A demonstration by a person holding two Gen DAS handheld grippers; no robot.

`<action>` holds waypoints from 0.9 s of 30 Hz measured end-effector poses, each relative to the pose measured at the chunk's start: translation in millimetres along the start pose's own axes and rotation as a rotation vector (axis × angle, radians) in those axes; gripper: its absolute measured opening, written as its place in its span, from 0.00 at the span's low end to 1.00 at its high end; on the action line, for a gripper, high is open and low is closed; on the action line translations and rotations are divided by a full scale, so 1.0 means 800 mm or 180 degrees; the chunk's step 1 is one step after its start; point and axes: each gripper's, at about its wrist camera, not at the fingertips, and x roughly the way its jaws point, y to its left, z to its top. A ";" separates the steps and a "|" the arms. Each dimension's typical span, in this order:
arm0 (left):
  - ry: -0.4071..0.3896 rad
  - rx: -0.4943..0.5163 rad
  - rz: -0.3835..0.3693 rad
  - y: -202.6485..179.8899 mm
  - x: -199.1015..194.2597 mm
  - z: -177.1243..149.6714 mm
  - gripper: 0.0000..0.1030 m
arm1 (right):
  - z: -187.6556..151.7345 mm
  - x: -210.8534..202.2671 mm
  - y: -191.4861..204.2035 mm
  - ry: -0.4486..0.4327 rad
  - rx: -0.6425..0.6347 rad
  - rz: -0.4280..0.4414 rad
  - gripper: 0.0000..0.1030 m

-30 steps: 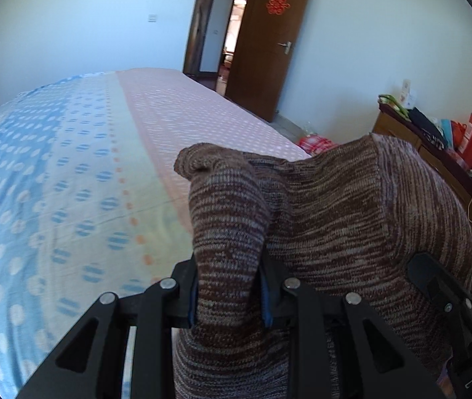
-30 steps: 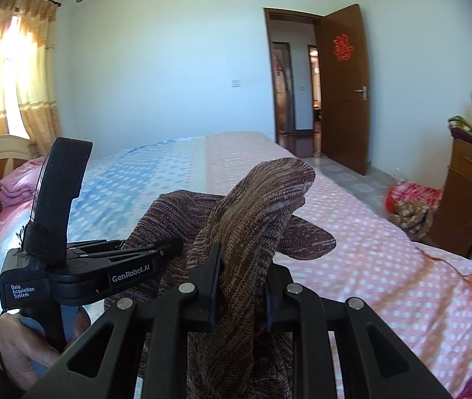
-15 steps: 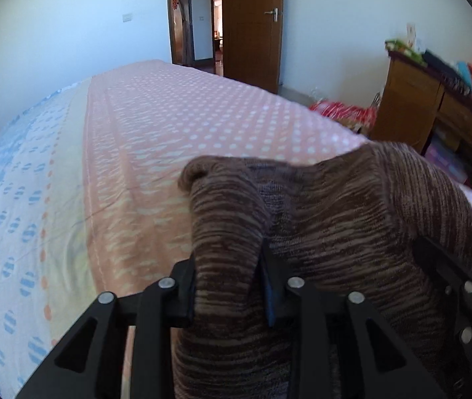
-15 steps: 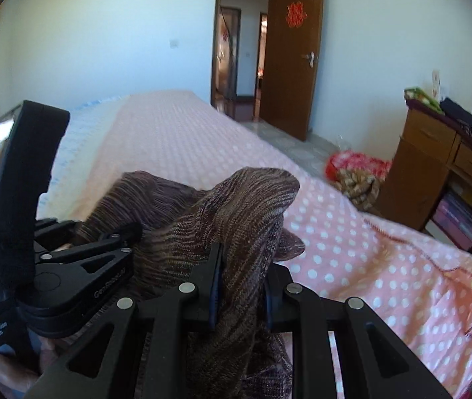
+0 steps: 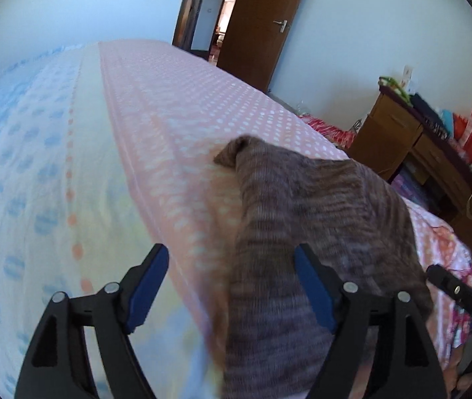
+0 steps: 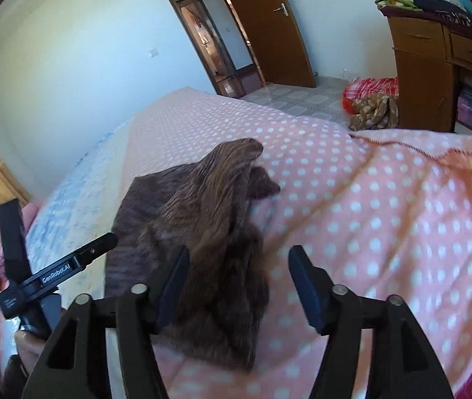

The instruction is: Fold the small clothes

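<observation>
While both grippers hung low over the bed (image 6: 385, 206), the left gripper (image 5: 231, 286) & right gripper (image 6: 237, 284) had just been opening, jaws wide, pads no longer pressing anything. Brown knit garment (image 6: 202, 219) lay bunched on the pink dotted bedspread, partly between each pair of jaws, loose, touching the left gripper's right pad (image 5: 312, 291).

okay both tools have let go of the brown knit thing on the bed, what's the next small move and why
Probably draw both tools back clear. The left tool and right tool have just opened, neither pressing the brown knit garment, which lies on the pink dotted bedcover with a bunched ridge at its right side needing a fresh grasp.
</observation>
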 end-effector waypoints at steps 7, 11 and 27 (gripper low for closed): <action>0.0243 0.0042 0.0030 -0.019 0.010 -0.044 0.78 | -0.036 0.034 0.028 0.0250 -0.0421 -0.0184 0.64; 0.0284 0.0160 0.0039 -0.034 0.004 -0.051 0.67 | -0.038 0.038 0.038 0.0281 -0.0625 -0.0378 0.30; 0.0682 -0.0087 -0.0253 -0.025 -0.036 -0.080 0.15 | -0.071 -0.011 0.015 0.0840 -0.0128 0.0234 0.15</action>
